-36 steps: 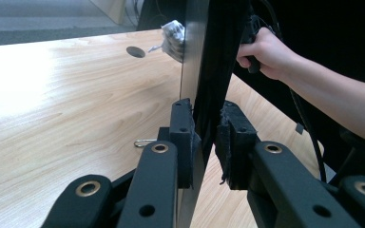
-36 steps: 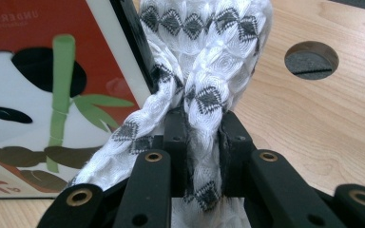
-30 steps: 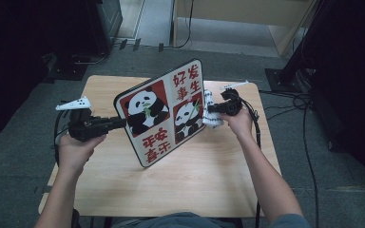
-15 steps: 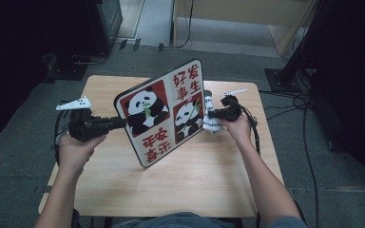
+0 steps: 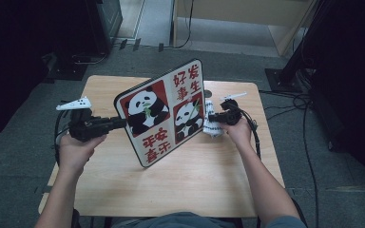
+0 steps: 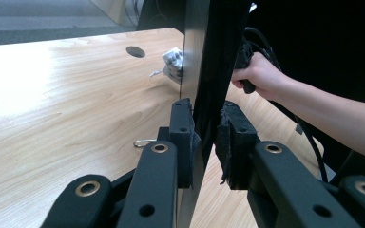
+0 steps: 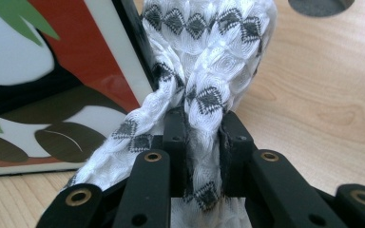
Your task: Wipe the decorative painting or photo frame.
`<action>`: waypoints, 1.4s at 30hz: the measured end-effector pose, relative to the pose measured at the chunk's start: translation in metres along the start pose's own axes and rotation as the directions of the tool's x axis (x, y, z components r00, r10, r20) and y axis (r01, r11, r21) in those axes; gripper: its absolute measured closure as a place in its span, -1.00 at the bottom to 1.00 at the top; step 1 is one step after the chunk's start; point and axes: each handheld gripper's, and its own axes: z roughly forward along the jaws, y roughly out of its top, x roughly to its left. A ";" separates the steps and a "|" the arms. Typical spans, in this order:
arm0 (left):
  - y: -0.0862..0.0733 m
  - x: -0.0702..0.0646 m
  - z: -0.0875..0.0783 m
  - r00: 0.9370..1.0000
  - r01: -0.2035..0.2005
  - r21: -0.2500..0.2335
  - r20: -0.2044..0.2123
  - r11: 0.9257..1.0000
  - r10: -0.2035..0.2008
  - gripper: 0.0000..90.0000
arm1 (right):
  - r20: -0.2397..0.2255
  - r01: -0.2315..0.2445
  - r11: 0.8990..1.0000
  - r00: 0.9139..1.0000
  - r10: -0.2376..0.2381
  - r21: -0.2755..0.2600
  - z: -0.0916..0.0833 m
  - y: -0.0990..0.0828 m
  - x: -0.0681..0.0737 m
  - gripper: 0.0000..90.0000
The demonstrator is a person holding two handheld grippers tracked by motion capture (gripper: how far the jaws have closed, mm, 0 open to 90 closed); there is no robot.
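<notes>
Left tongs point(image 5: 119, 123) clamp the panda board's point(image 5: 164, 116) left edge, upright mid-table; right tongs point(image 5: 212, 118) grip a patterned cloth point(image 5: 212, 127) at its right edge: wipe gently, board steady.

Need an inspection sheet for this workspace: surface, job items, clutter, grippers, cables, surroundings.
Surface: wooden table, light grain, round cable hole near the far edge.
Job's things: panda board held tilted on its lower corner; white cloth with dark diamonds, against the board's right edge.
Clutter: small metal clip on the tabletop.
Grippers: left gripper shut on the board's edge; right gripper shut on the cloth.
Cables: black cable trails from the right gripper; more cables on the floor, right.
Surroundings: grey floor, dark equipment at both sides.
</notes>
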 end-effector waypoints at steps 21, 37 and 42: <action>0.001 0.000 0.000 1.000 0.002 0.005 -0.004 1.000 -0.002 0.73 | 0.000 -0.043 0.999 0.999 0.043 -0.013 -0.003 -0.003 -0.009 0.72; 0.001 0.000 0.000 1.000 0.000 0.009 -0.004 1.000 0.000 0.73 | 0.089 -0.050 0.996 0.994 0.057 -0.078 -0.032 -0.002 -0.026 0.72; 0.001 0.000 0.000 1.000 0.001 0.009 -0.004 1.000 -0.001 0.73 | 0.122 -0.054 0.996 0.991 0.063 -0.078 -0.043 -0.002 -0.036 0.72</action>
